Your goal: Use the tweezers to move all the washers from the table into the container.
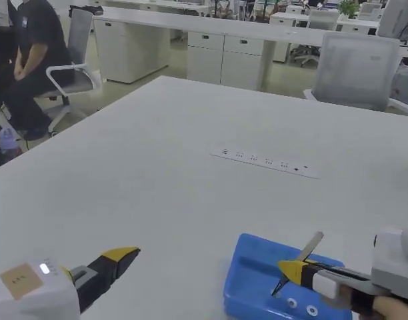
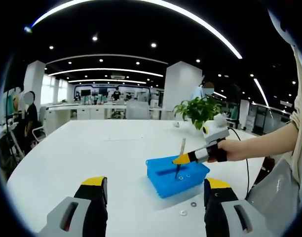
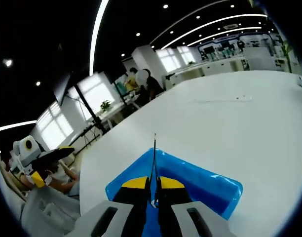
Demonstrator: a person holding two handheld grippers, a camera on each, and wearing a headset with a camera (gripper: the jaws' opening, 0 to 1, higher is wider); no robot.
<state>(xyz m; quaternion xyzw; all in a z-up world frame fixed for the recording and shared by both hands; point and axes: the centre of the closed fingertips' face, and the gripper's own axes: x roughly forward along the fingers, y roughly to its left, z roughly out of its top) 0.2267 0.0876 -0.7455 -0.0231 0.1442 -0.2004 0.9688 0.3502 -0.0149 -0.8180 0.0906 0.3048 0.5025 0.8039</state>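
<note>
Big white table in head view, mostly bare; far edge runs across upper part of frame w/ a chair and desks beyond. Flat socket strip sits right of ctr, well clear of both tools, so there's lots of free room mid-frame. Blue container is at bottom, right of ctr. Left gripper comes in from bottom-left corner, yellow tips pointing right twd the container, well apart from it, over bare tabletop. In left gripper view its jaws stand wide apart w/ nothing btwn them. Right gripper enters from bottom right, held by a hand, jaws pinched tight on the tweezers. These tilt, blunt end up-right, tips down-left inside the container. In right gripper view the two jaws press together low in frame and the tweezers run straight up ctr over the container's blue floor. Two washers lie in the container just right of the tips; can't tell if the tips hold one. In left gripper view two more washers lie on the table just below the container, near the jaw at lower right.
</note>
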